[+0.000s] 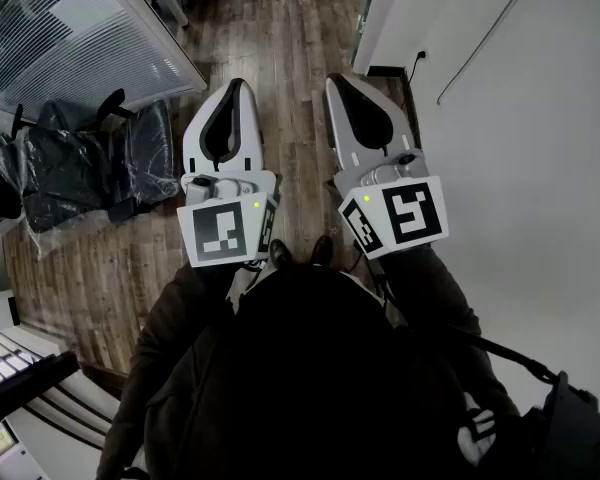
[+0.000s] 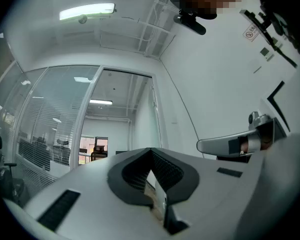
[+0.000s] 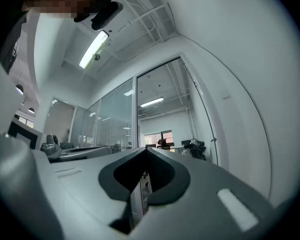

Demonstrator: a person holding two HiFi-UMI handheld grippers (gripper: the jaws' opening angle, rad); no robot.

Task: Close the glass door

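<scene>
In the head view my left gripper [image 1: 237, 84] and right gripper [image 1: 337, 78] are held side by side over the wooden floor, pointing forward. Both are shut with nothing between their jaws. A glass partition [image 2: 50, 129] with a white frame stands ahead in the left gripper view, and beside it is an open doorway [image 2: 121, 121] into a further room. The right gripper view shows the same doorway [image 3: 162, 114] between the glass wall [image 3: 110, 119] and the white wall. Both grippers are well short of it and touch nothing. Which pane is the door leaf I cannot tell.
A white wall [image 1: 540, 118] runs along my right with a black cable and a socket [image 1: 421, 56]. Black office chairs wrapped in plastic [image 1: 80, 163] stand on the left by the glass partition with blinds [image 1: 70, 28]. A wooden floor [image 1: 290, 38] leads ahead.
</scene>
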